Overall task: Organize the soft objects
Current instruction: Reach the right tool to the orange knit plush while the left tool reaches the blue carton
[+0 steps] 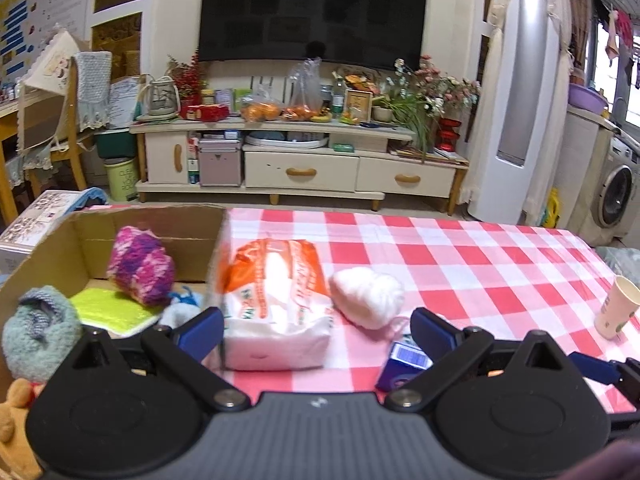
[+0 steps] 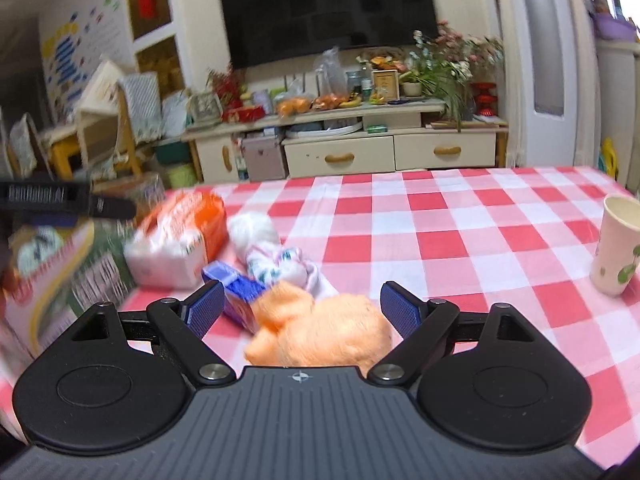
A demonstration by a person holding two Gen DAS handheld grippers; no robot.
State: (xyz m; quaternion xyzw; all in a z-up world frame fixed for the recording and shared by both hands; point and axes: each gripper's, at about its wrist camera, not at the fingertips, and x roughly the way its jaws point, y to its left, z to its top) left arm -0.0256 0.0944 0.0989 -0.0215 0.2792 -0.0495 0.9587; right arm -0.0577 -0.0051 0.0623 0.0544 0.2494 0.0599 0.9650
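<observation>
Hovering wide open, the right hand-held gripper [image 2: 301, 307] straddles the orange toy [image 2: 320, 330], left hand-held gripper [image 1: 318, 330] gaping by the box [image 1: 48, 252].

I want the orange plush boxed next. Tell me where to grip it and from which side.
Grip the orange plush across its wide rounded body, coming straight down from above. It already lies between the open fingers of the right hand-held gripper, and its bulk looks soft enough to squeeze. Avoid the blue packet touching its left.
</observation>
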